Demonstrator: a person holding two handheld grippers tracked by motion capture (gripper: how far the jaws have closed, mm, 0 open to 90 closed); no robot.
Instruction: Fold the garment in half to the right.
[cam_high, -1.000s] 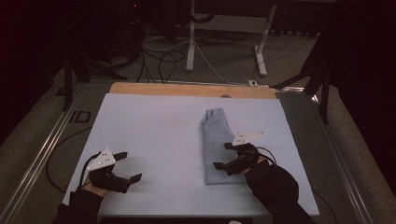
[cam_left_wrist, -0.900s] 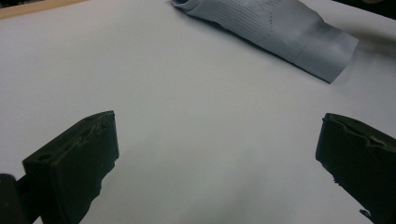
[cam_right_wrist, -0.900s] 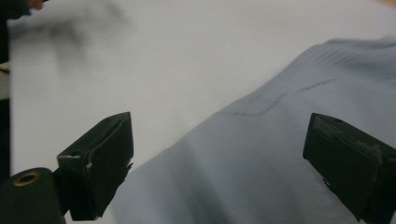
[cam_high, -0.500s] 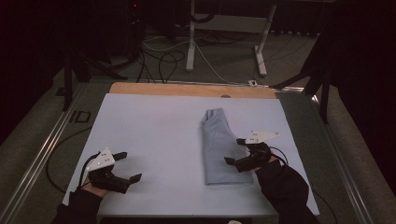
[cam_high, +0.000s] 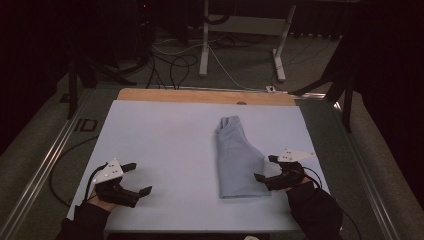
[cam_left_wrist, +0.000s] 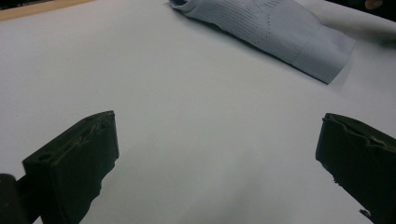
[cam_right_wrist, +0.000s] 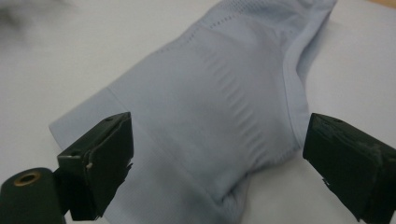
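A folded pale blue-grey garment lies flat on the white table sheet, right of the middle. My right gripper stands open just off its right edge, near the lower corner; in the right gripper view the garment spreads between and beyond the wide-apart jaws, which hold nothing. Over the front left of the sheet my left gripper is open with nothing in it. From there the garment lies far off, at the top of the left gripper view.
A wooden strip runs along the table's far edge. Metal rails border the left side. Beyond the table stand white desk legs and loose cables on the floor.
My right gripper has slid off the garment to the right and now sits beside its right edge. The left gripper has stayed put.
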